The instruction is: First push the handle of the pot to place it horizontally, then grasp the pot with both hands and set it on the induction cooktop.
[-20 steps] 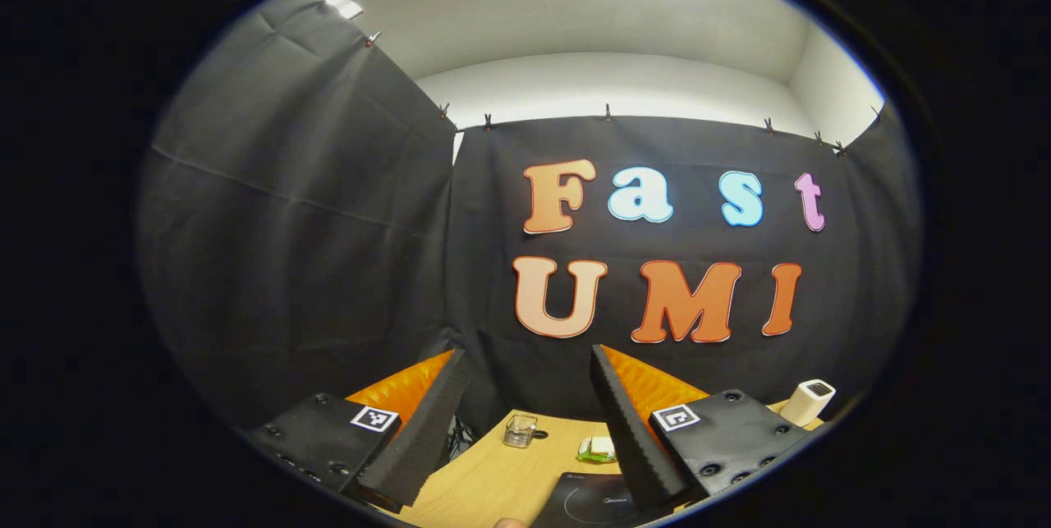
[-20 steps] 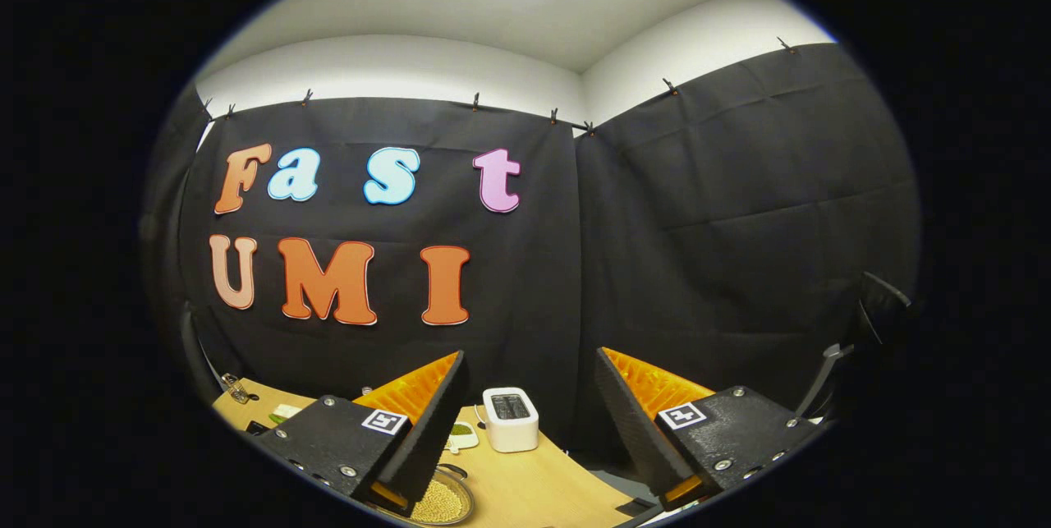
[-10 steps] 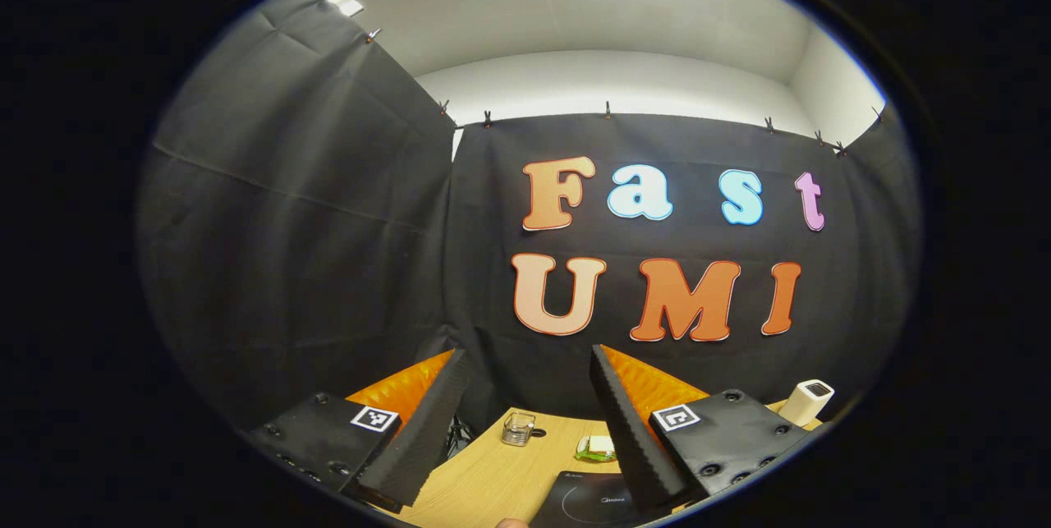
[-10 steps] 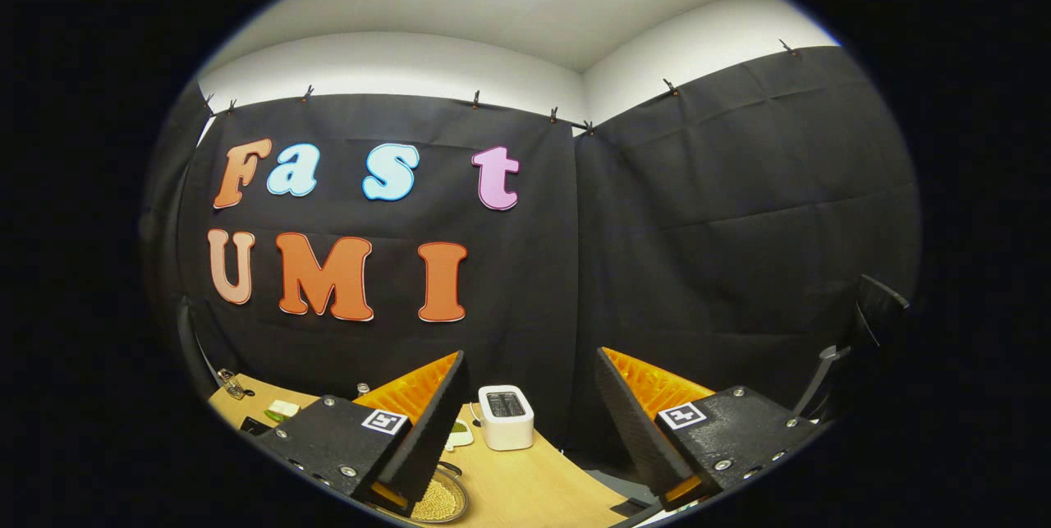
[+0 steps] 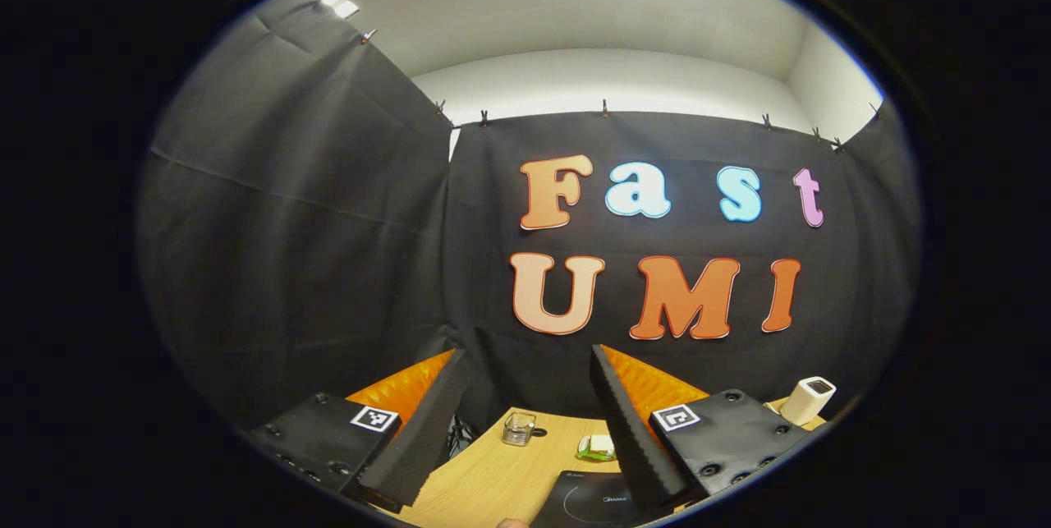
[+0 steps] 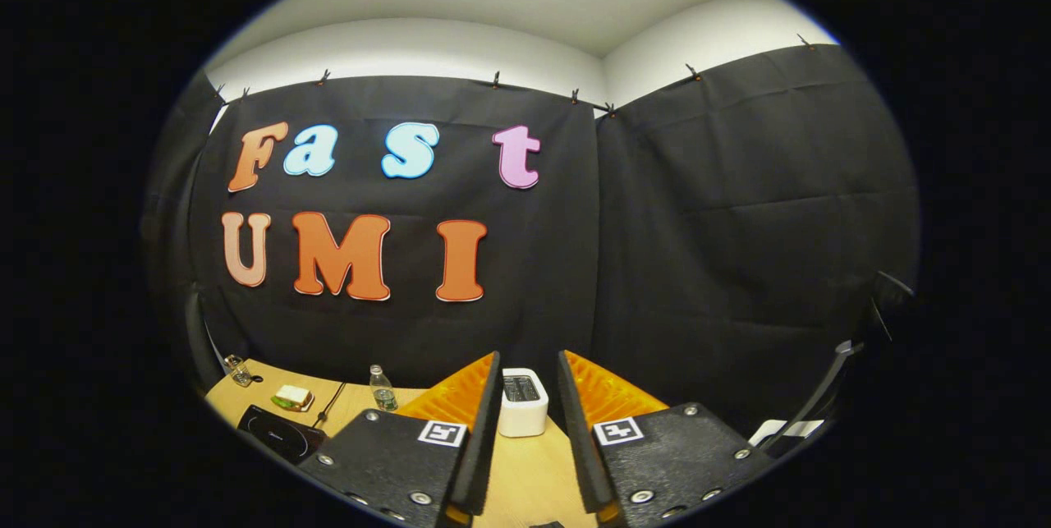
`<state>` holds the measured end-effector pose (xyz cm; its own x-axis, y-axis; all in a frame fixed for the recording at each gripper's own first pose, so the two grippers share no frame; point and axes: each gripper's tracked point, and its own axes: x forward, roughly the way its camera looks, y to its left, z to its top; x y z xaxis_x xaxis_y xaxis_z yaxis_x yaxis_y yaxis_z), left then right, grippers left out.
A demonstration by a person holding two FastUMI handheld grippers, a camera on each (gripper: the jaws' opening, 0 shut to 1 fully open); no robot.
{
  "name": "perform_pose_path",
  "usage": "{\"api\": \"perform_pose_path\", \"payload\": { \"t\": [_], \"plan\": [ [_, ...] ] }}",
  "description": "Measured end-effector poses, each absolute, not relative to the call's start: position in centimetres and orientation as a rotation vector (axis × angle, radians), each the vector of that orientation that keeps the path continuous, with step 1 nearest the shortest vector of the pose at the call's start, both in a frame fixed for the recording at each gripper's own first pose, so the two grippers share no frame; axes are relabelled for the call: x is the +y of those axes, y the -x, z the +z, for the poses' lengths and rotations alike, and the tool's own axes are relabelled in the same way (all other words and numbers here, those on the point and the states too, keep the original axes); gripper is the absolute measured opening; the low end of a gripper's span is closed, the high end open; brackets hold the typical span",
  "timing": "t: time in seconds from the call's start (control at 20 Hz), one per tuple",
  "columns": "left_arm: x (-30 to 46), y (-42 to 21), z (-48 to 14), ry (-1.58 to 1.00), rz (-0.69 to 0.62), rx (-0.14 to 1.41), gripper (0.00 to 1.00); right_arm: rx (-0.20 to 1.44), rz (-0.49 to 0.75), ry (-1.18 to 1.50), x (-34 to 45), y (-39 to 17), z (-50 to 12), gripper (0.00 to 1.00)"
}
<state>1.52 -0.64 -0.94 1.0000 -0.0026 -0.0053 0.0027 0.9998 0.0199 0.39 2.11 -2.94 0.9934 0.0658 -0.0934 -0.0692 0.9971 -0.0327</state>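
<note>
Left gripper view: left tongs (image 5: pixel 525 397) wide open, nothing between the fingers, held up above the light wooden surface (image 5: pixel 493 479) and aimed at the black cloth wall. Below them, the flat black induction cooktop (image 5: pixel 587 499) lies at the near edge of the surface, partly covered by the right-hand finger. Past it toward the far edge: a small clear glass cup (image 5: pixel 518 428), and beside that a small white block on a green plate (image 5: pixel 597 448). White boxy toaster (image 5: pixel 807 399) stands at the far right corner. Pot: can't locate it here

Right gripper view: right tongs (image 6: pixel 525 421) only narrowly open, small gap, gripping nothing, also raised over the surface (image 6: pixel 525 470). White toaster (image 6: pixel 522 403) sits straight ahead, seen through the gap, near the far edge. Left along that edge a small clear plastic bottle (image 6: pixel 381 388) stands upright. Black cooktop (image 6: pixel 281 432) is near the left end with nothing on it, white block on green plate (image 6: pixel 292 397) just behind it, a cable running from it toward the bottle. Pot not locatable here either
</note>
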Motion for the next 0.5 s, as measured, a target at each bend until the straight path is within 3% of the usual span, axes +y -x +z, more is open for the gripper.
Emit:
{"api": "perform_pose_path", "payload": {
  "t": [0.05, 0.15, 0.35, 0.5],
  "plan": [
    [-0.7, -1.4, -0.9, -0.019, -0.005, 0.005, 0.97, 0.104, 0.082, 0.039, 2.8, -0.4, -3.4, 0.31],
    [-0.7, -1.5, -0.9, -0.019, -0.006, 0.006, 0.97, 0.136, 0.116, 0.046, 3.8, -0.3, -4.4, 0.18],
    [-0.7, -1.3, -1.0, -0.023, -0.005, 0.007, 0.97, 0.224, 0.194, 0.052, 5.9, 0.2, -7.4, 0.00],
    [-0.4, -1.1, -1.0, -0.020, -0.004, 0.008, 0.97, 0.318, 0.232, 0.064, 7.3, 0.6, -10.6, 0.00]
  ]
}}
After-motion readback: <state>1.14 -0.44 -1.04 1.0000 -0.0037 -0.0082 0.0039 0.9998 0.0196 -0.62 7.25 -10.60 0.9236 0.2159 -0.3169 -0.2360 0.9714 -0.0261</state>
